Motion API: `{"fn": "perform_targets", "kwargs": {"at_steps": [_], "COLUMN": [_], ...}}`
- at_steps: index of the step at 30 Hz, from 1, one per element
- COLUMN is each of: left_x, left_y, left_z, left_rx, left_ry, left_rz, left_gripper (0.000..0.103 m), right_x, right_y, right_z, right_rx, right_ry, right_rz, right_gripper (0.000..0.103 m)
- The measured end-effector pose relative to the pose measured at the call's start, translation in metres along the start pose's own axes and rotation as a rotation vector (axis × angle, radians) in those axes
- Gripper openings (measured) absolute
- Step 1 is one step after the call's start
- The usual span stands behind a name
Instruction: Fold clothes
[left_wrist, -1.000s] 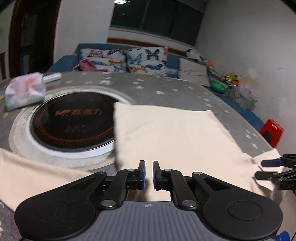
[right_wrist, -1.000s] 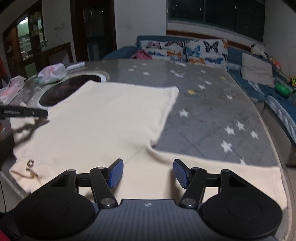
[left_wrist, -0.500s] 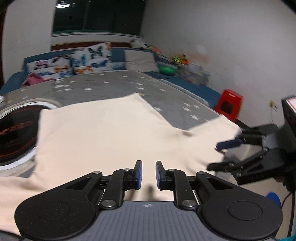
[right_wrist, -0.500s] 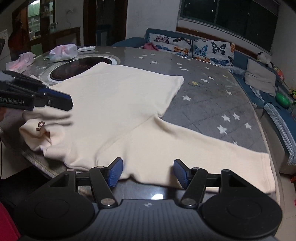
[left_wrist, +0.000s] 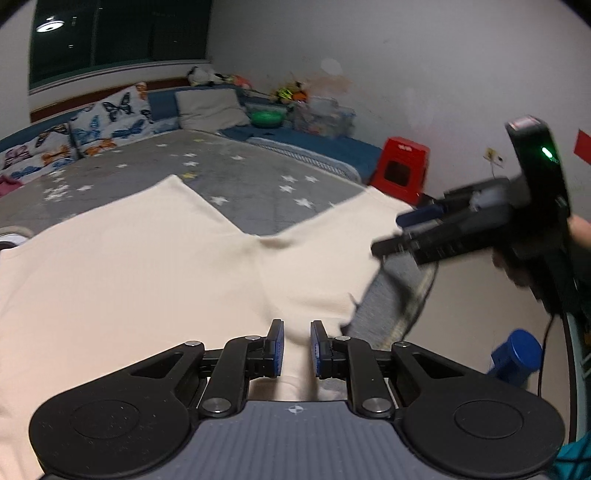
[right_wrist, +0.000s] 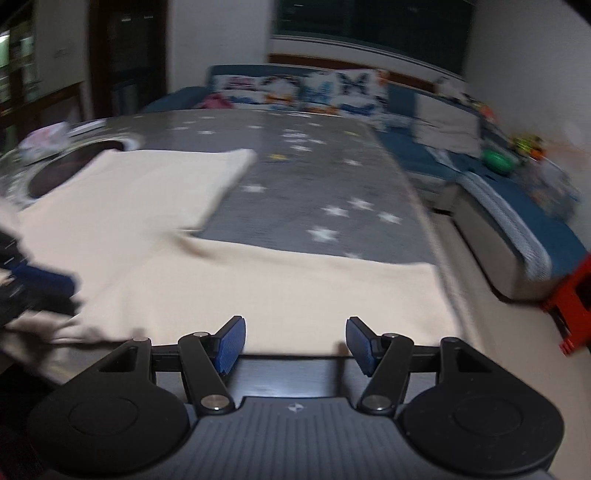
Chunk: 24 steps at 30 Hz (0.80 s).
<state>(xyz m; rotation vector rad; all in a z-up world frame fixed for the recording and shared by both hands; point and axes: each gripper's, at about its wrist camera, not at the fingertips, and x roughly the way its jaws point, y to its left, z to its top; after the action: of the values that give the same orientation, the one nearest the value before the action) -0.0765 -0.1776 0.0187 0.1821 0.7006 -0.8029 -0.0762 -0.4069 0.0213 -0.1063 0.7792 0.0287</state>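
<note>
While both tongs hover at the near bench edge, the sleeve runs off to the right.
Nearest, the left tongs (left_wrist: 294, 345) stand slightly apart over the shirt (left_wrist: 129, 266), gripping nothing; the right tongs (right_wrist: 294, 341), closing a little yet wide and empty, sit just short of the sleeve (right_wrist: 295, 291), whose long axis lies left to right along the bench (right_wrist: 295, 173), so the right hand seems nearer its cuff.

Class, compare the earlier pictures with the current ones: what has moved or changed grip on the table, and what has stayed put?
The left gripper swung from the burner side toward the sleeve, near the right gripper, its fingers a little wider. The right gripper slid toward the sleeve's end; its fingers are closing, gripping nothing. The shirt stayed flat.
</note>
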Motion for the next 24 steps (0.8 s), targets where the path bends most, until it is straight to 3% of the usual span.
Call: {"fn": "perform_targets", "kwargs": {"at_steps": [7, 9, 13, 16, 18, 20, 24], "left_x": [0.008, 0.008, 0.011, 0.010, 0.008, 0.005, -0.001], "left_y": [-0.006, -0.004, -0.004, -0.004, -0.004, -0.003, 0.002], "left_z": [-0.002, -0.001, 0.000, 0.000, 0.000, 0.000, 0.004], "left_rx": [0.032, 0.029, 0.029, 0.027, 0.025, 0.022, 0.011], "left_ry": [0.021, 0.020, 0.025, 0.025, 0.021, 0.013, -0.008], "left_rz": [0.001, -0.001, 0.000, 0.002, 0.008, 0.015, 0.027], "left_gripper": [0.017, 0.017, 0.017, 0.017, 0.021, 0.025, 0.030], "right_x": [0.012, 0.014, 0.018, 0.020, 0.020, 0.019, 0.014], "right_y": [-0.046, -0.056, -0.071, -0.075, -0.076, -0.077, -0.078], "right_z": [-0.004, -0.004, -0.008, -0.009, -0.010, -0.011, -0.010], "right_rx": [0.110, 0.135, 0.214, 0.258, 0.270, 0.282, 0.287], "right_ry": [0.007, 0.007, -0.003, -0.022, -0.036, -0.049, -0.075], "right_rz": [-0.116, -0.143, -0.150, -0.137, -0.137, -0.137, -0.148], "right_gripper": [0.058, 0.053, 0.048, 0.036, 0.020, 0.012, 0.008]}}
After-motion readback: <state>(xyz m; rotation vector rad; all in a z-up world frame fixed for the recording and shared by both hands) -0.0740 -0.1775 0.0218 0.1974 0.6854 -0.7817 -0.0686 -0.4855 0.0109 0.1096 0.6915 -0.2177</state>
